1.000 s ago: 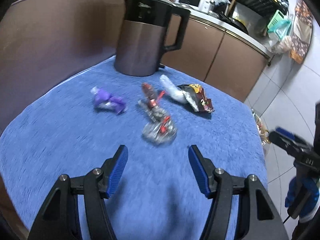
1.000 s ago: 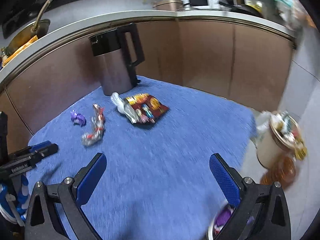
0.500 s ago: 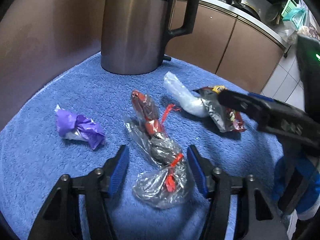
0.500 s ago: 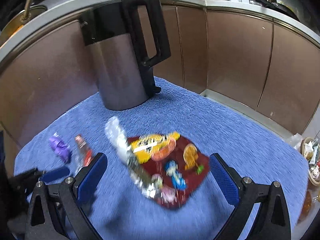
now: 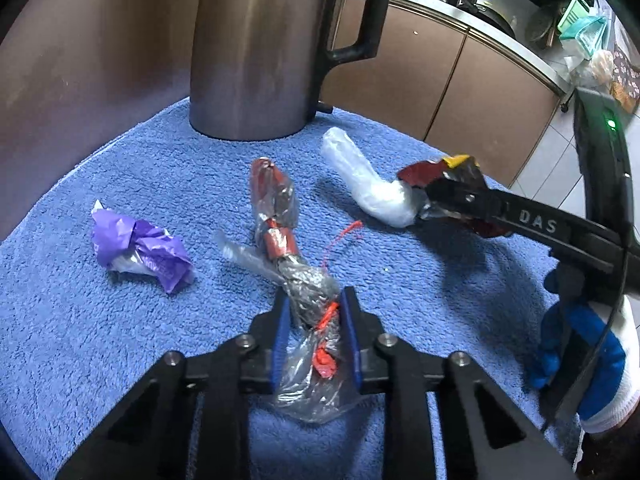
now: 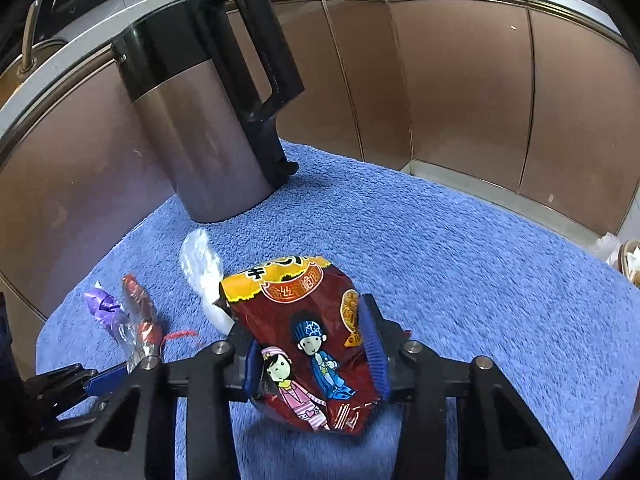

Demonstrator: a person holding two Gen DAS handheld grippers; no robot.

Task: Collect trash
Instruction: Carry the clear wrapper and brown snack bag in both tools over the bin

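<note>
Grippers both clamped on blue-towel litter, presumably for one trip to the bin: left gripper (image 5: 314, 320) pinches the twisted clear-and-red plastic wrapper (image 5: 296, 284), right gripper (image 6: 316, 356) squeezes the crumpled maroon cartoon-printed snack bag (image 6: 304, 344).

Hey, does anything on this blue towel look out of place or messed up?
Only the litter itself: a crumpled purple wrapper lies loose on the blue towel in front of the upright kettle. The left tool pinches a clear wrapper, the right tool a red snack bag. No spills.
</note>
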